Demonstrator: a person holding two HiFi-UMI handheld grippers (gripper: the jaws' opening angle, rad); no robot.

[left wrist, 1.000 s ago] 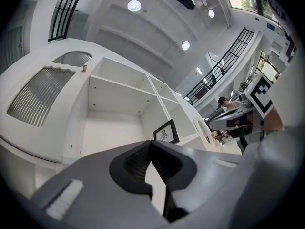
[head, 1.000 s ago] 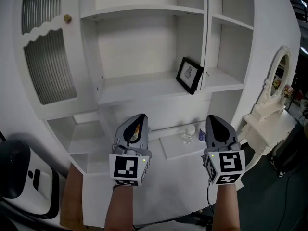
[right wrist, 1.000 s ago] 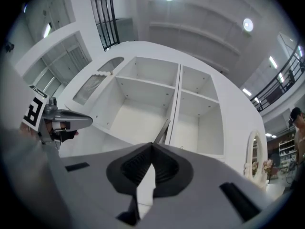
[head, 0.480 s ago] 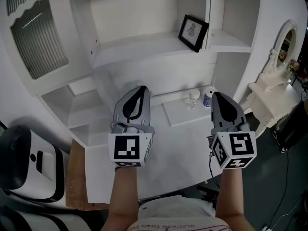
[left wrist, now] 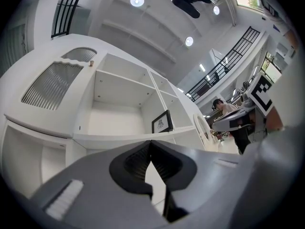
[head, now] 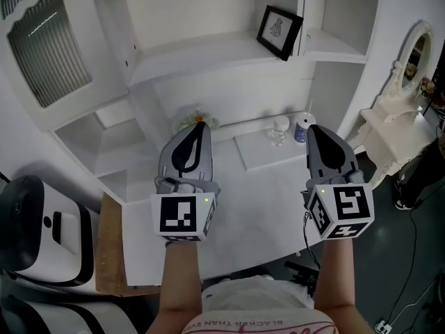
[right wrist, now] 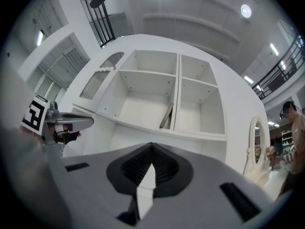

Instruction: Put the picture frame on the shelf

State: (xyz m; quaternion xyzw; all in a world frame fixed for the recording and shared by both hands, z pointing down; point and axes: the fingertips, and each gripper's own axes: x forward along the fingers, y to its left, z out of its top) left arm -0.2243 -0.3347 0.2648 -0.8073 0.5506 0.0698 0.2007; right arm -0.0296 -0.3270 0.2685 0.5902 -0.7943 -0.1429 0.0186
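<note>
Fingers, left gripper (head: 198, 123): pressed together | right gripper (head: 311, 127): pressed together | picture frame (head: 279, 32) on shelf (head: 195, 51)

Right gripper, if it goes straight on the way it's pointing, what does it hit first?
Most likely the white panel just below the shelf holding the picture frame; nothing shows between the right gripper and it. Depth is unclear, so it may be the shelf edge instead.

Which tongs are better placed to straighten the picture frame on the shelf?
Probably the right tongs: the picture frame stands at the right end of the shelf, more nearly above them than above the left tongs. Both are shut, empty.
</note>
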